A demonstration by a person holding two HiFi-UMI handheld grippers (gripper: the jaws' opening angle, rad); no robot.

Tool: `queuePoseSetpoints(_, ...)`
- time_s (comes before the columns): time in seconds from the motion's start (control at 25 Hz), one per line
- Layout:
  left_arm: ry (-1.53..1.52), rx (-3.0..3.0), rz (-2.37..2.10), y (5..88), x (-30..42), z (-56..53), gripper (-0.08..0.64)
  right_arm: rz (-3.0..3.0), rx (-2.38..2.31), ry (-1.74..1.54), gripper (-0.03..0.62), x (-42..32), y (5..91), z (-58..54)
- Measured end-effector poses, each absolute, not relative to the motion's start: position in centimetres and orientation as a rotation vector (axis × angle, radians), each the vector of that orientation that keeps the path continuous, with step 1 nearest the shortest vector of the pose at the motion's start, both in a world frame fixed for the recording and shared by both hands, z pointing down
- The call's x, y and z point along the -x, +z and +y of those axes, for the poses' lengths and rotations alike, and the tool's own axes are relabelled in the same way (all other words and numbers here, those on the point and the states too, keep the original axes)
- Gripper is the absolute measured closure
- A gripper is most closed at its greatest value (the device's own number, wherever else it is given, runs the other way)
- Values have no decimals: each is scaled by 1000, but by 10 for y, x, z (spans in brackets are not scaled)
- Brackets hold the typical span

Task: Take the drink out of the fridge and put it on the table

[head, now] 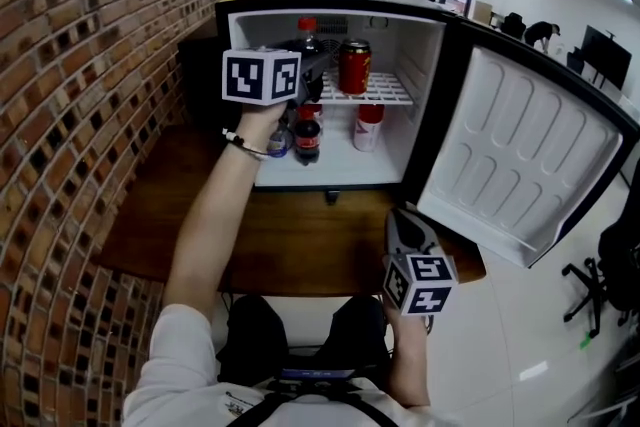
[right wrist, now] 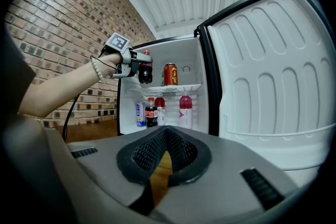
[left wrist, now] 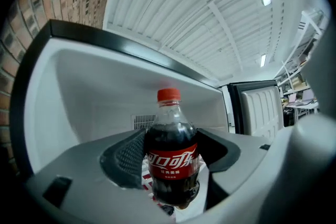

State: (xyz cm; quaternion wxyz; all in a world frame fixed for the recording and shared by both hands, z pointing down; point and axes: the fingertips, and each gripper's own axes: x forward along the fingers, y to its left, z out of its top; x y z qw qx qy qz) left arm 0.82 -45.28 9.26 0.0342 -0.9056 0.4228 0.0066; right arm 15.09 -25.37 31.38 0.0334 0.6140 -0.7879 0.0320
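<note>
A small cola bottle (left wrist: 170,155) with a red cap and red label stands upright between my left gripper's (left wrist: 170,157) jaws, both pads pressed on its sides. In the head view my left gripper (head: 308,67) holds this cola bottle (head: 308,37) at the left front of the open fridge's (head: 330,7) upper wire shelf, next to a red can (head: 354,67). The right gripper view shows the bottle (right wrist: 145,72) just above the shelf's front edge. My right gripper (head: 398,217) hangs low over the wooden table's (head: 300,240) front edge, shut and empty.
The fridge floor holds another cola bottle (head: 307,137), a blue-labelled bottle (head: 280,140) and a red-and-white bottle (head: 368,127). The white door (head: 530,155) stands wide open to the right. A brick wall (head: 90,65) runs along the left. An office chair (head: 600,275) stands at far right.
</note>
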Motion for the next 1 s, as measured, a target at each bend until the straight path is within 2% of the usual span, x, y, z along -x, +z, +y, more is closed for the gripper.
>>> queuePoseSetpoints(0.44, 90, 2848, 1191, 125, 12, -388, 258, -2437, -1872, 78, 603, -144, 304, -251)
queuePoseSetpoints(1.0, 76, 2853, 1253, 220, 60, -351, 258, -2451, -1845, 68, 603, -131, 301, -250)
